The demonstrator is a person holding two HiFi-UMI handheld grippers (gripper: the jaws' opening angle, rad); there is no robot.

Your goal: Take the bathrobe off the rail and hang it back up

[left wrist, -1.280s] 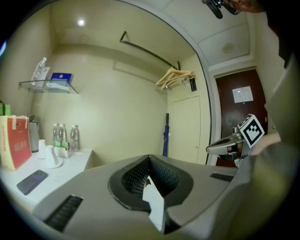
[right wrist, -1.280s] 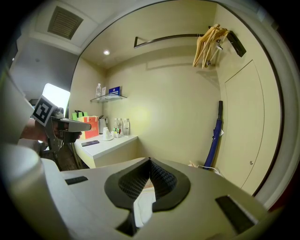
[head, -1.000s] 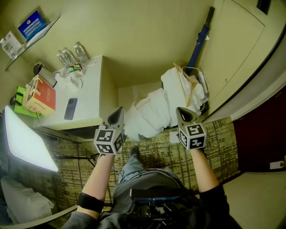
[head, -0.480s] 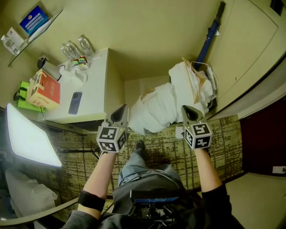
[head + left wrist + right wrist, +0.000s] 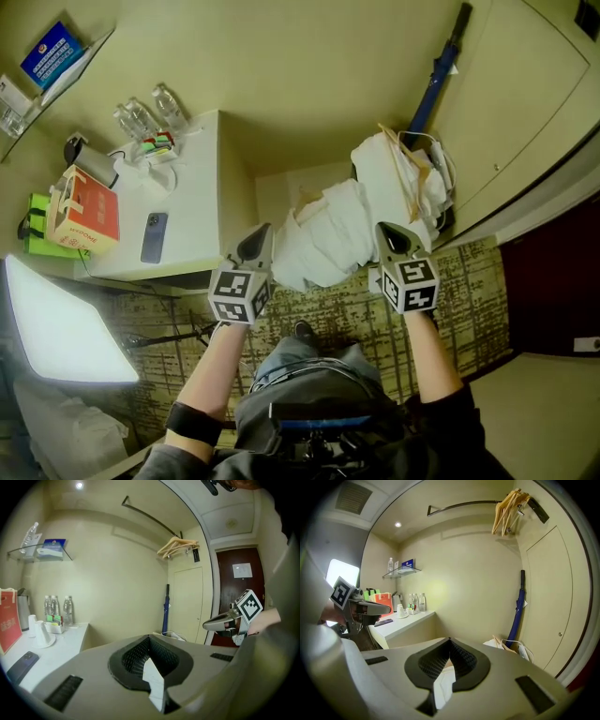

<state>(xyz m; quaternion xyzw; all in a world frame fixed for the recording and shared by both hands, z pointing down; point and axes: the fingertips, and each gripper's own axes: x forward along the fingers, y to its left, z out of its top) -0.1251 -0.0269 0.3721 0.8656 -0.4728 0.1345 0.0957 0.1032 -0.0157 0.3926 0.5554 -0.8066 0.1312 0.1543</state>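
**Bathrobe: off the rail, held low between two grippers**

- Bathrobe point(image 5: 323, 234): white and bunched, slung between the two grippers with its long axis running from one to the other. It runs on toward a white heap in the corner by the umbrella point(image 5: 433, 75). Whether that heap is the same garment cannot be told.
- Left gripper point(image 5: 256, 238): jaws together, with a fold of white cloth pinched between the pads. It sits beside the counter point(image 5: 192, 187).
- Right gripper point(image 5: 389, 238): jaws together, likewise clamped on white cloth.
- Rail point(image 5: 464, 504): high on the wall, bare of cloth, well above and ahead of both grippers. Its long axis runs across, roughly parallel to the span of the robe.
- Wooden hangers point(image 5: 508, 510): clustered at the rail's right end, toward the door side.
- Judgement: the rehang is an upward lift. The hangers lie nearer the right gripper, so that side probably leads.
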